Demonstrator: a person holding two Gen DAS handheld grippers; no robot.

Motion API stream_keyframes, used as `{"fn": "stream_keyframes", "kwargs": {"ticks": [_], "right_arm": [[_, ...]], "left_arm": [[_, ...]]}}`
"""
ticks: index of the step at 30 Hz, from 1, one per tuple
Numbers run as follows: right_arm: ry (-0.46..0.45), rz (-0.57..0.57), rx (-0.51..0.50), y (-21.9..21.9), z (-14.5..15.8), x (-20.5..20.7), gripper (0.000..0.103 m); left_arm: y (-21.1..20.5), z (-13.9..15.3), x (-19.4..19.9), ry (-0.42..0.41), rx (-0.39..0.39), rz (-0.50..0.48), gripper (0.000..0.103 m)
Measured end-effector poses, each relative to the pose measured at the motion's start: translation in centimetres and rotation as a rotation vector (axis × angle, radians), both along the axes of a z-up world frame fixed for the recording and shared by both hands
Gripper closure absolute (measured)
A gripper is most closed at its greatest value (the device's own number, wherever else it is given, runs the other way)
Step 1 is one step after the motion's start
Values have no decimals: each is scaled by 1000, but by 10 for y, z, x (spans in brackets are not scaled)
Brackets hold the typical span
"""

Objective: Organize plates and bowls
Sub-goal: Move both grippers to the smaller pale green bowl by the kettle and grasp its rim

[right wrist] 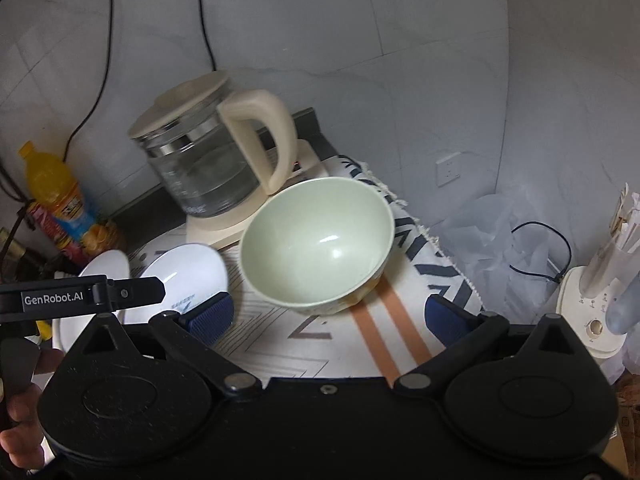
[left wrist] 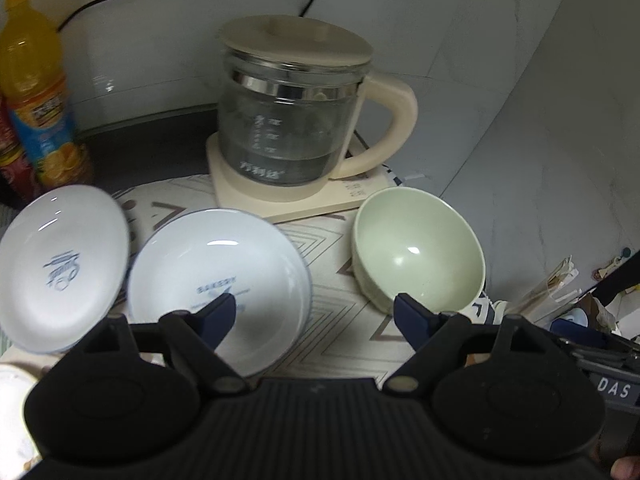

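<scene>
A pale green bowl (left wrist: 420, 248) stands upright on the patterned cloth, right of two white plates. The nearer white plate (left wrist: 216, 276) reads "BAKERY"; the second white plate (left wrist: 60, 264) lies to its left. My left gripper (left wrist: 314, 310) is open and empty, its left finger over the BAKERY plate's near rim, its right finger by the green bowl. In the right wrist view the green bowl (right wrist: 316, 240) sits just ahead of my right gripper (right wrist: 326, 314), which is open and empty. Both white plates (right wrist: 188, 272) show at the left there.
A glass kettle (left wrist: 292, 120) with a cream lid and handle stands on its base behind the dishes. An orange juice bottle (left wrist: 36, 92) stands at the back left. The table's right edge drops off to a plastic bag (right wrist: 492, 248) and a white appliance (right wrist: 592, 312).
</scene>
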State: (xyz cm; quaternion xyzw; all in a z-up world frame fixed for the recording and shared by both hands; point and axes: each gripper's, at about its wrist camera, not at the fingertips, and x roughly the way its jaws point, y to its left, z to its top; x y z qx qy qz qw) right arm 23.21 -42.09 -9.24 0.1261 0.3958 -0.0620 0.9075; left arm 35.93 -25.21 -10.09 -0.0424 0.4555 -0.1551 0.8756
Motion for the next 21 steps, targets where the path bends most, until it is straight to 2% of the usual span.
{"fn": "stream_keyframes", "kwargs": {"ticks": [5,9,15,21], "right_arm": [[7,-27,-13,-7,-7,11,6],[21,-41,-40,-11,-16,20,14],[51,-73,-18,-21,-31,35,24],[70,-117,17,-31,-43,48,29]], "left_arm": [[-16,-8,13,9,-4,-29,19],[-31,-20,25,17,10,-44,21],[-55,-38,46,45,1,-67,23],[-73,-54,63,64,3,-81,29]]}}
